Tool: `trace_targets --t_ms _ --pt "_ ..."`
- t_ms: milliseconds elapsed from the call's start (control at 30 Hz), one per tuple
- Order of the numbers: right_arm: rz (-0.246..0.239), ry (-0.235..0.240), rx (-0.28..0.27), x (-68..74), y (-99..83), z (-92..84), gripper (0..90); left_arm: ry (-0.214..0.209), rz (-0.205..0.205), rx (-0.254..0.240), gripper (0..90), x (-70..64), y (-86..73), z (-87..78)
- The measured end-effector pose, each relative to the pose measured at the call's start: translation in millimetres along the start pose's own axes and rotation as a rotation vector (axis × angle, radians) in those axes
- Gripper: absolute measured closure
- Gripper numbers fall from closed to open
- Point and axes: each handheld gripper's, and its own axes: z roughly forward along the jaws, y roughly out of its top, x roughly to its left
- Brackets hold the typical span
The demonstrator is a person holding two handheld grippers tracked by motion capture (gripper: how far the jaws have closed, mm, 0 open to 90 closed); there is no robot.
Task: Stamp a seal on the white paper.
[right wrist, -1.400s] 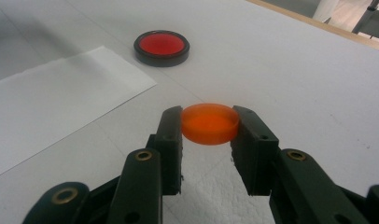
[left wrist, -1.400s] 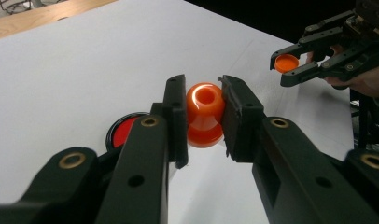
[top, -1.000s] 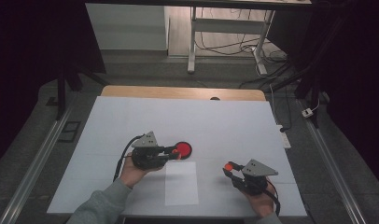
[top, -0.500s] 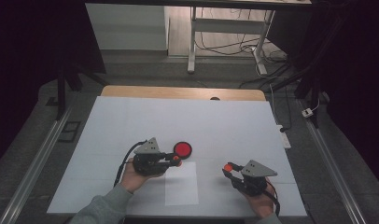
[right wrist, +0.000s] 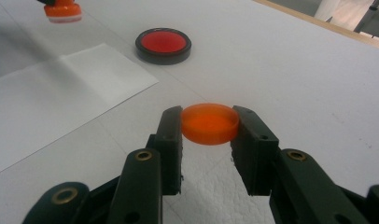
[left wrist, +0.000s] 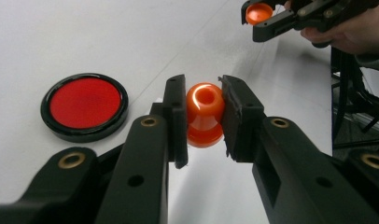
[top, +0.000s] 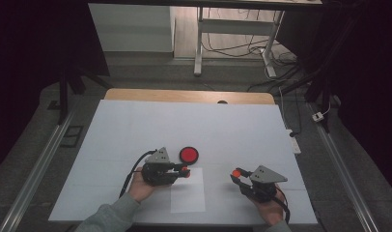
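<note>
Two orange pieces are held over the white surface (top: 136, 130), and no writing can be read on anything. At the left, the left gripper (left wrist: 204, 114) has its jaws clamped on an orange knob (left wrist: 205, 112). Just beyond it lies a red disc in a black rim (top: 189, 154); a white sheet of paper (top: 188, 193) lies between the hands. At the right, the right gripper (right wrist: 209, 125) pinches an orange cap (right wrist: 209, 123).

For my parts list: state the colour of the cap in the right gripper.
Orange cap, clearest in the right gripper view.
</note>
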Motion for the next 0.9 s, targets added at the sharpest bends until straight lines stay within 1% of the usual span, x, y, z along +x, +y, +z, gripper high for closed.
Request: trace_targets --t_ms 200,267,300,367,400,500,667,733,900 --pt "-0.004 -0.009 0.009 0.4 0.0 0.2 63.9 -0.005 0.005 0.021 72.4 -1.7 -3.5 4.8" --pt "0.0 -0.002 0.004 0.5 -0.2 0.7 63.9 -0.007 0.007 0.028 72.4 -1.9 -4.7 6.8" --pt "-0.003 -0.009 0.009 0.7 0.0 0.4 63.9 -0.008 0.007 0.033 72.4 -2.1 -5.2 8.0" --pt "-0.003 -0.009 0.009 0.6 0.0 0.3 63.9 -0.008 0.009 0.042 72.4 -2.2 -6.3 10.0" --pt "0.0 -0.001 0.004 0.4 -0.2 0.7 63.9 -0.006 0.011 0.045 72.4 -2.4 -6.7 10.9" --pt "0.0 -0.001 0.004 0.3 -0.4 1.0 63.9 -0.003 0.014 0.052 72.4 -2.9 -8.3 13.0" --pt "0.0 -0.001 0.005 0.3 -0.4 0.9 63.9 -0.003 0.014 0.076 72.4 -2.1 -12.4 17.6" --pt "0.0 -0.001 0.005 0.3 -0.5 0.9 63.9 -0.003 0.02 0.086 72.4 -1.6 -13.4 18.8" --pt "-0.002 0.0 0.005 0.5 -0.6 1.3 63.9 -0.002 0.02 0.092 72.4 -2.0 -14.8 21.0"
